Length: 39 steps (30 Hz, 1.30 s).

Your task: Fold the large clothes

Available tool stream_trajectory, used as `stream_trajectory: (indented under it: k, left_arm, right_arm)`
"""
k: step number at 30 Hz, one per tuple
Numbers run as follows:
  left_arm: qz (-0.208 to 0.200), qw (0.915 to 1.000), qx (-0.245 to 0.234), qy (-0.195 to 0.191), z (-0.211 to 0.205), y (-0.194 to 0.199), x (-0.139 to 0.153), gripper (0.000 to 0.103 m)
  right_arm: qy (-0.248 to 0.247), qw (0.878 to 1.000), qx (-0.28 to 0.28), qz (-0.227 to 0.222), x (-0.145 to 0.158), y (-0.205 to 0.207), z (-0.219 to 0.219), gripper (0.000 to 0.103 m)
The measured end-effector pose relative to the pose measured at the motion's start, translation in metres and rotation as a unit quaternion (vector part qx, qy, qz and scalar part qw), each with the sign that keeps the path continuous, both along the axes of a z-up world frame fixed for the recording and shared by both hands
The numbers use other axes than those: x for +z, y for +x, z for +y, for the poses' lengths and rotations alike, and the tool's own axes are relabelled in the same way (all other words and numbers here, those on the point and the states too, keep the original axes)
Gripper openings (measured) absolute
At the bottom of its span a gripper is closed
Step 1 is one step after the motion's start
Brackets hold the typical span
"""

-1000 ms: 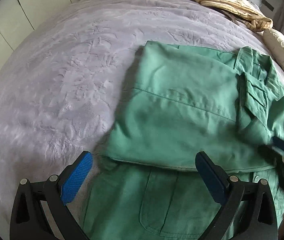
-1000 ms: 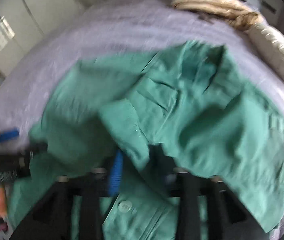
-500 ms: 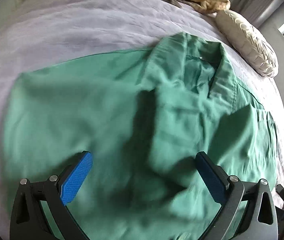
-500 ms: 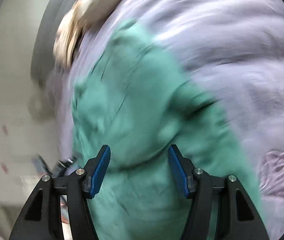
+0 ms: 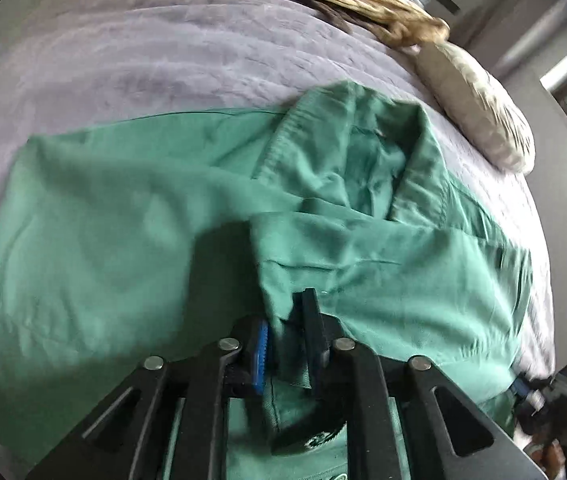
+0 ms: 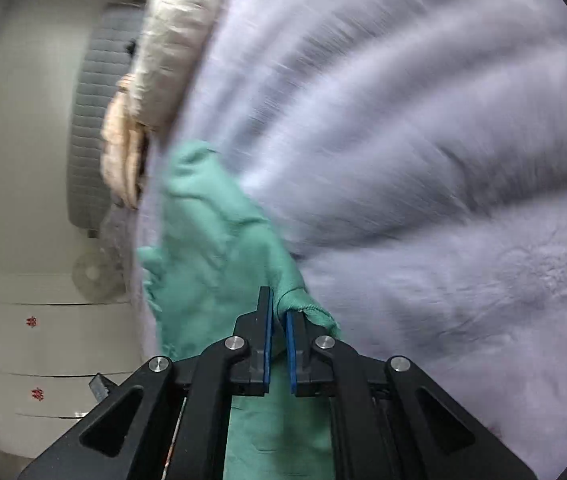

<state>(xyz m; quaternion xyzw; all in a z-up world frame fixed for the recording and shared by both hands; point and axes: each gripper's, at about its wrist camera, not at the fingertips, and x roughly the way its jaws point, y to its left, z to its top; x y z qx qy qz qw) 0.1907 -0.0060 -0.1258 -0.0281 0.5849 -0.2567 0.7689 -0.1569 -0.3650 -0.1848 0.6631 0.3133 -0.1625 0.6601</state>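
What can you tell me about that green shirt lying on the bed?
The green shirt looks like soft woven cotton, with a stitched collar that stands open and rumpled. It lies spread and partly folded over itself on a lilac bedspread, creased, one layer doubled across the middle. The left claw is closing on a fold of it, cloth between its fingers. The right claw is closing on a hemmed edge. A cream pillow sits beyond it, apart.

Green shirt (image 5: 123, 248); lavender bedspread (image 5: 163, 60); cream pillow (image 5: 479, 108); blue claw pads (image 6: 268, 344).
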Motion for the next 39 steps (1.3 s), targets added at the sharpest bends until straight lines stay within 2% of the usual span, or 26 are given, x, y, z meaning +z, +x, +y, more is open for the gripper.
stream_trajectory:
  k: [1,2,3,4,5,6,8,9,11,12,15,16,17,18,19,21,24,26,27,28,30,32,35,39]
  left_arm:
    - [-0.005,0.9998,0.013,0.012,0.006,0.000,0.004,0.048]
    - [-0.018,0.9989,0.024,0.035,0.009,0.002,0.009,0.061]
    - [-0.033,0.9977,0.031,0.051,0.013,0.002,0.014,0.073]
    - [-0.050,0.9967,0.031,0.055,0.018,0.003,0.021,0.073]
    - [-0.052,0.9970,0.025,0.051,0.019,0.004,0.025,0.073]
    - [-0.047,0.9976,0.019,0.047,0.023,0.005,0.027,0.073]
    - [-0.037,0.9980,0.012,0.049,0.021,0.005,0.027,0.073]
    - [-0.034,0.9981,0.007,0.051,0.019,0.003,0.026,0.073]
    - [-0.031,0.9979,-0.005,0.056,0.010,-0.002,0.022,0.073]
    - [-0.031,0.9977,-0.010,0.059,0.006,-0.005,0.020,0.073]
    - [-0.027,0.9973,-0.016,0.066,0.002,-0.018,0.014,0.073]
    - [-0.024,0.9973,-0.017,0.068,0.003,-0.021,0.011,0.073]
    - [-0.022,0.9968,-0.018,0.075,0.003,-0.024,0.007,0.073]
    - [-0.022,0.9959,-0.020,0.086,0.003,-0.026,0.002,0.073]
    - [-0.024,0.9947,-0.022,0.097,0.003,-0.027,-0.004,0.073]
    - [-0.035,0.9937,-0.028,0.102,0.002,-0.026,-0.011,0.076]
    - [-0.050,0.9911,-0.040,0.116,0.000,-0.025,-0.009,0.076]
    - [-0.050,0.9902,-0.036,0.125,0.006,-0.024,-0.001,0.076]
    - [-0.047,0.9906,-0.033,0.124,0.011,-0.023,0.003,0.076]
    - [-0.045,0.9916,-0.030,0.118,0.018,-0.022,0.008,0.076]
    - [-0.040,0.9938,-0.033,0.098,0.031,-0.025,0.019,0.076]
    - [-0.033,0.9949,-0.042,0.085,0.036,-0.031,0.026,0.076]
    - [-0.031,0.9948,-0.066,0.071,0.027,-0.039,0.029,0.076]
    - [-0.039,0.9921,-0.081,0.088,0.002,-0.045,0.018,0.076]
  right_arm:
    - [0.018,1.000,0.002,-0.008,-0.002,-0.004,-0.001,0.017]
    - [0.022,1.000,0.014,-0.005,0.002,-0.004,-0.001,0.020]
    - [0.021,0.999,0.039,-0.007,0.010,-0.003,0.001,0.030]
    - [0.010,0.997,0.074,-0.030,0.026,-0.001,0.005,0.044]
    - [-0.005,0.994,0.095,-0.048,0.039,0.001,0.009,0.050]
    - [-0.040,0.990,0.119,-0.070,0.061,0.006,0.012,0.056]
    - [-0.097,0.984,0.129,-0.071,0.085,0.018,0.004,0.057]
    - [-0.125,0.982,0.126,-0.058,0.090,0.030,-0.006,0.057]
    - [-0.153,0.980,0.125,-0.027,0.087,0.054,-0.025,0.057]
    - [-0.164,0.978,0.126,0.002,0.077,0.074,-0.039,0.057]
    - [-0.130,0.983,0.129,0.033,0.046,0.107,-0.059,0.057]
    - [-0.106,0.985,0.134,0.030,0.035,0.116,-0.062,0.040]
    - [-0.093,0.984,0.151,0.016,0.030,0.124,-0.060,0.014]
    - [-0.113,0.979,0.168,0.028,0.030,0.132,-0.057,0.003]
    - [-0.161,0.967,0.187,0.055,0.034,0.139,-0.054,0.003]
    - [-0.199,0.953,0.207,0.091,0.028,0.146,-0.055,0.004]
    - [-0.166,0.966,0.177,0.090,0.022,0.137,-0.064,0.004]
    - [-0.161,0.972,0.144,0.098,0.034,0.123,-0.067,0.015]
    - [-0.149,0.976,0.127,0.090,0.043,0.108,-0.065,0.024]
    - [-0.137,0.981,0.119,0.075,0.050,0.092,-0.061,0.034]
    - [-0.110,0.986,0.117,0.035,0.060,0.069,-0.046,0.045]
    - [-0.074,0.989,0.129,0.010,0.063,0.044,-0.021,0.046]
    - [-0.017,0.991,0.134,0.006,0.047,0.034,0.006,0.046]
    - [-0.011,0.992,0.127,0.009,0.032,0.047,0.020,0.046]
